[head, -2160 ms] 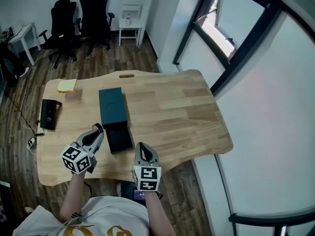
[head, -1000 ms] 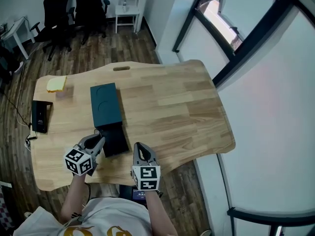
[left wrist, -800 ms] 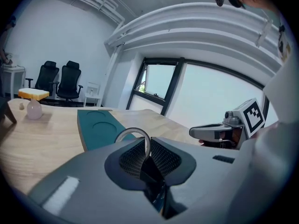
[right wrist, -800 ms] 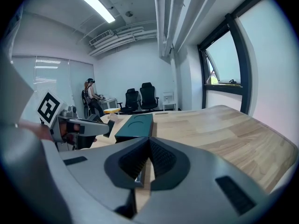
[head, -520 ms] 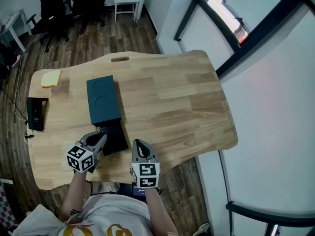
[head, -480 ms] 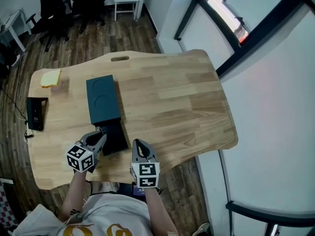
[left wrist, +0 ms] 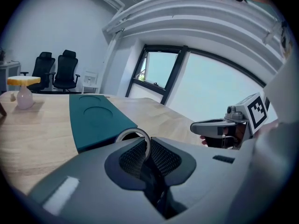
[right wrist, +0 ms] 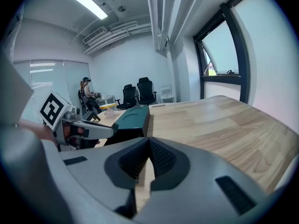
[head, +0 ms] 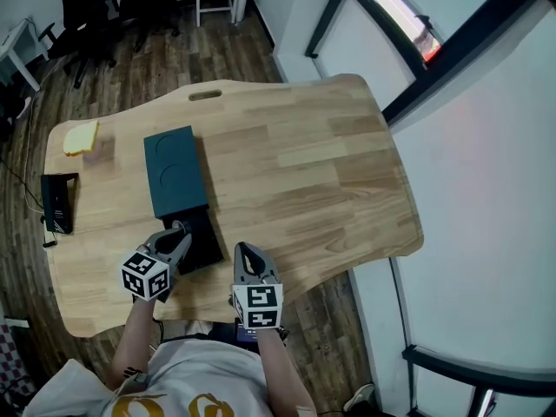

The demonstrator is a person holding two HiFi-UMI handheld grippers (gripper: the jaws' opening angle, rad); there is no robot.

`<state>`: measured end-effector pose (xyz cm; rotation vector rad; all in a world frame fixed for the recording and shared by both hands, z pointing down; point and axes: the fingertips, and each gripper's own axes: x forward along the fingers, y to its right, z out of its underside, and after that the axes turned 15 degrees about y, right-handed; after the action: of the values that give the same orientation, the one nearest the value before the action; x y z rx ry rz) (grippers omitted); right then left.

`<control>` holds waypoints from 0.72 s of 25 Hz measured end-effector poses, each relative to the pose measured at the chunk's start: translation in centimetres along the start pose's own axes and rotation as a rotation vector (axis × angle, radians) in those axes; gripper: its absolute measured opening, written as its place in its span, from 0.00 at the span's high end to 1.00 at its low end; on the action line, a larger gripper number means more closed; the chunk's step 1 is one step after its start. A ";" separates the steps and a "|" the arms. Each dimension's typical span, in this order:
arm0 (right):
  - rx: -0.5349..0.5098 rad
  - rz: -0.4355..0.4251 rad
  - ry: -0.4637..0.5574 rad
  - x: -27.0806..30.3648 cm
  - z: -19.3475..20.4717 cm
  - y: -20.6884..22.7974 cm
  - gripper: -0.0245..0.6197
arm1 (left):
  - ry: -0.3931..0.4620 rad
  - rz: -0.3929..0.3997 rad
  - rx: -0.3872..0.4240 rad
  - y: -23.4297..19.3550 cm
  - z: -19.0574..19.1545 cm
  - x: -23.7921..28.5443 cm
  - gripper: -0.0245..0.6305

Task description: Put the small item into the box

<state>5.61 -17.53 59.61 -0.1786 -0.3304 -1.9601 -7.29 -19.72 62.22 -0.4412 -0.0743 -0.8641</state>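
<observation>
Item 1. Small metal ring (left wrist: 134, 136): we find it pinched upright between the ribbed pads of the left gripper (left wrist: 148, 146), whose fingers have closed to a narrow gap with the ring's band caught in it. The upper arc of the ring stands clear above the pads.

Item 2. Left gripper (head: 178, 235), head view: we place its tips at the near-left part of the table, at the left edge of the black tray (head: 200, 241). We cannot tell whether the ring is over the tray or just beside it.

Item 3. Box (head: 174, 170): dark teal, long, lying flat, with two round recesses in its top. The black tray projects from its near end. From the left gripper view the box (left wrist: 96, 120) lies directly beyond the ring.

Item 4. Right gripper (right wrist: 148, 146): fingers drawn together, tips meeting, nothing between them. In the head view we note it (head: 244, 254) near the table's near edge, just right of the tray and apart from it.

Item 5. Wooden table (head: 304, 172): its right half is bare wood.

Item 6. Far-left corner: a yellow-topped object (head: 80, 137); nearer, at the left edge, a black device (head: 56, 202).

Item 7. Beyond the table: black office chairs (left wrist: 56, 71).
</observation>
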 end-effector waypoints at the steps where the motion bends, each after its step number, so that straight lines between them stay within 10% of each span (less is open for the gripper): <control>1: 0.003 0.002 -0.001 0.0 0.1 0.2 0.95 | -0.009 0.003 0.001 0.1 0.2 0.2 0.90; 18: 0.036 0.024 -0.060 -0.1 2.3 2.9 0.95 | -0.201 0.046 0.132 0.1 3.5 1.6 0.90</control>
<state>8.27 -17.85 62.24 -0.2175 -0.4012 -1.9260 -5.79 -19.44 65.79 -0.4030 -0.3033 -0.7631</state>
